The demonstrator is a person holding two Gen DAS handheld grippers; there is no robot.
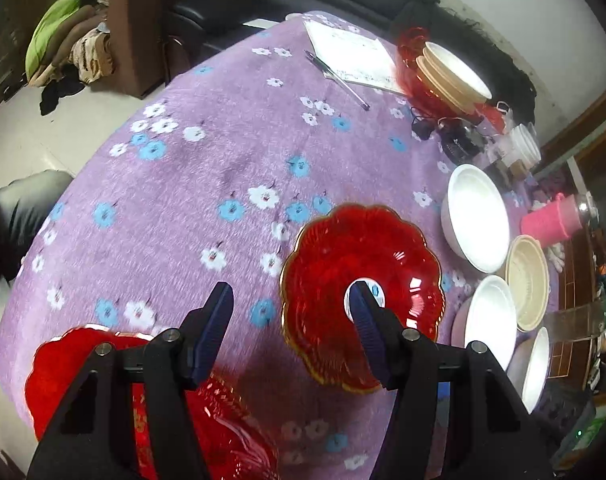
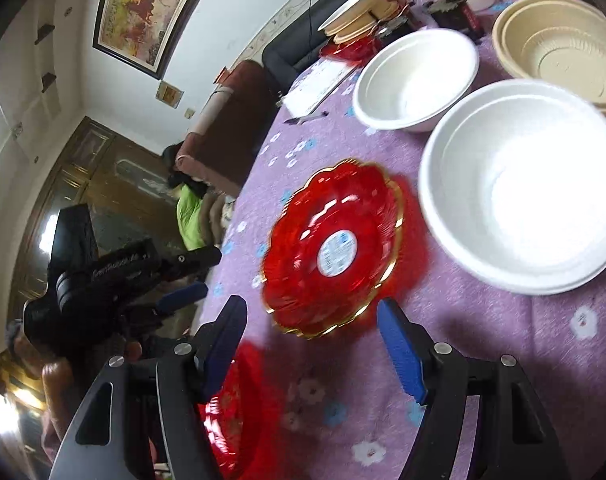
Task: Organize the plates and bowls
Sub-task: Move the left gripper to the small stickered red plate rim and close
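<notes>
A red scalloped plate with a gold rim (image 1: 363,276) (image 2: 335,248) lies on the purple flowered tablecloth (image 1: 223,168). My left gripper (image 1: 291,304) is open above the table, its right finger over the plate's centre. A second red plate (image 1: 135,392) (image 2: 235,412) lies under the near fingers. My right gripper (image 2: 311,320) is open just short of the plate's near rim. White bowls (image 1: 479,216) (image 1: 491,320) (image 2: 523,184) (image 2: 417,76) and a beige bowl (image 1: 527,280) (image 2: 563,40) stand to the right. The left gripper also shows in the right wrist view (image 2: 175,284).
A stack of beige and white plates on red plates (image 1: 451,76) stands at the far side. Paper (image 1: 355,56) and a pen (image 1: 339,80) lie nearby. A pink knitted thing (image 1: 551,220), cables and small jars (image 1: 523,148) crowd the right edge.
</notes>
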